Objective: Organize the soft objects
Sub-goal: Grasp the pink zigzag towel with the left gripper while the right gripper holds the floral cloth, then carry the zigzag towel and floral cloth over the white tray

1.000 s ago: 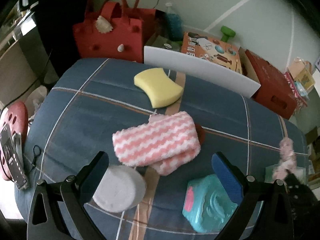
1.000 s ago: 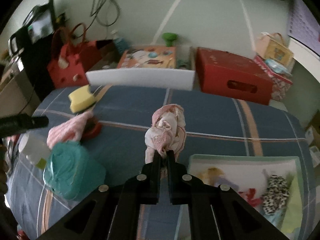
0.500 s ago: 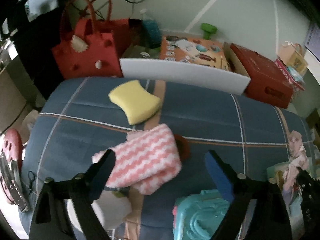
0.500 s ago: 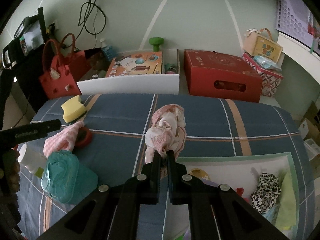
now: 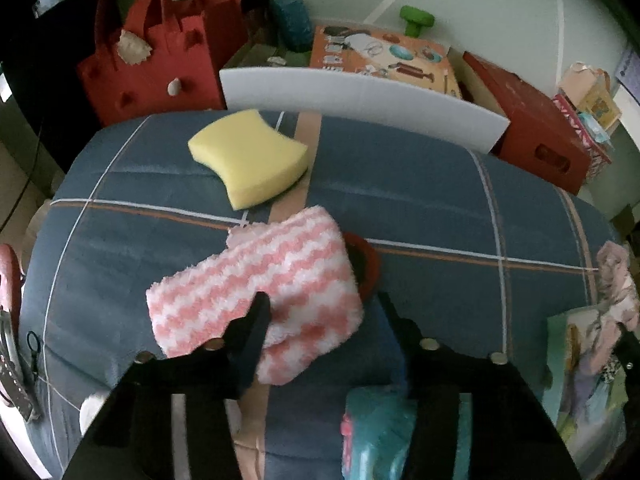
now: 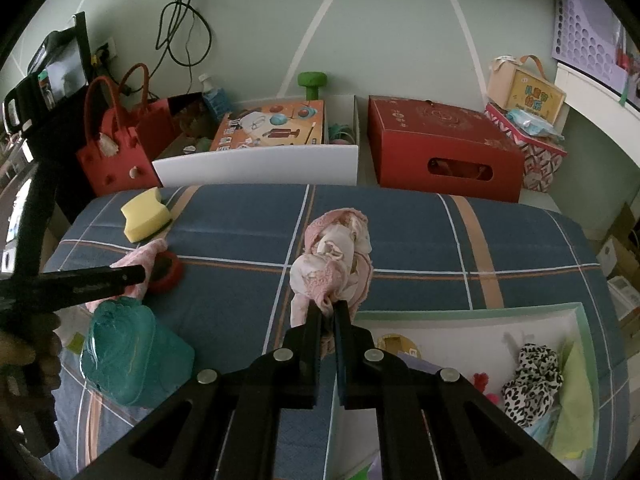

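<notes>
A pink-and-white striped fluffy cloth lies folded on the blue plaid bed cover. My left gripper is open with its jaws around the cloth's near edge. A yellow sponge lies behind it, also in the right wrist view. My right gripper is shut on a crumpled pink cloth, held above the cover beside the white tray. The tray holds a leopard-print scrunchie and a green cloth.
A teal plastic container stands on the near left. A red ring lies partly under the striped cloth. A red felt bag, a white bin and a red box stand behind the bed.
My left gripper has come down and forward onto the striped cloth, its jaws narrowing around it. My right gripper has kept the pink cloth and risen slightly toward the tray.
</notes>
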The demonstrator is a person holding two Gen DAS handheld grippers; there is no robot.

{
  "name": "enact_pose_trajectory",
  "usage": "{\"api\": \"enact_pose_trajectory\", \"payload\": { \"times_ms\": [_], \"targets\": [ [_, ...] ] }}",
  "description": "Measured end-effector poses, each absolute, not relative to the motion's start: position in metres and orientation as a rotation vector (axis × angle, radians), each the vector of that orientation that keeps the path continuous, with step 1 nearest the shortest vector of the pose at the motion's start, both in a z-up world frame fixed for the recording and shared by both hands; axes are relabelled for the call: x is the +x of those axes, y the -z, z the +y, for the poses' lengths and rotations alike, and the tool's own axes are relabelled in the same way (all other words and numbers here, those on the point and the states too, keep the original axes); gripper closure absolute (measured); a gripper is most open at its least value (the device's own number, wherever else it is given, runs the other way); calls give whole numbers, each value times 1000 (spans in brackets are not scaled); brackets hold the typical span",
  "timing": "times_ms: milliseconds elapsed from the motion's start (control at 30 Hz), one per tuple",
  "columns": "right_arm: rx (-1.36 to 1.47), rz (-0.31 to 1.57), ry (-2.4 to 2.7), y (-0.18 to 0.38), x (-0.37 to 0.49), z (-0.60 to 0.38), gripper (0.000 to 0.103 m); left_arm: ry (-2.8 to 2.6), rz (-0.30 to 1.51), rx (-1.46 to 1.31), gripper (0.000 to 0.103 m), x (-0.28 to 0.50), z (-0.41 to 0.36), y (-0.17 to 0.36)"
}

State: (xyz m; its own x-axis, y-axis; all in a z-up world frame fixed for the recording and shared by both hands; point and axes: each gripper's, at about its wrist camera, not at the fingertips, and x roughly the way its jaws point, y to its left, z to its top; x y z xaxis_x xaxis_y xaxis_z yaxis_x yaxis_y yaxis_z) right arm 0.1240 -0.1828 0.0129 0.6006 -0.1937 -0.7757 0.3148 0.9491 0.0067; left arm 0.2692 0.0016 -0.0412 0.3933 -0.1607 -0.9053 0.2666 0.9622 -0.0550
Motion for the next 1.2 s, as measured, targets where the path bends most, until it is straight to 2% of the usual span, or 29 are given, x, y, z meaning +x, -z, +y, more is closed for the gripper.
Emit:
{"api": "enact_pose_trajectory", "payload": {
  "times_ms": [233, 533, 933, 1200],
  "targets": [
    [145, 884, 295, -11, 124, -182, 97, 228, 1120, 67, 90, 273, 12, 46],
    [146, 875, 297, -13, 122, -182, 97, 218, 1072, -4, 94, 270, 24, 28],
    [159, 814, 317, -35, 108, -188, 97, 296, 858, -68, 94, 228, 31, -62],
    [186, 772, 353, -54, 93, -199, 97, 380, 761, -66, 94, 197, 15, -98]
  ]
}}
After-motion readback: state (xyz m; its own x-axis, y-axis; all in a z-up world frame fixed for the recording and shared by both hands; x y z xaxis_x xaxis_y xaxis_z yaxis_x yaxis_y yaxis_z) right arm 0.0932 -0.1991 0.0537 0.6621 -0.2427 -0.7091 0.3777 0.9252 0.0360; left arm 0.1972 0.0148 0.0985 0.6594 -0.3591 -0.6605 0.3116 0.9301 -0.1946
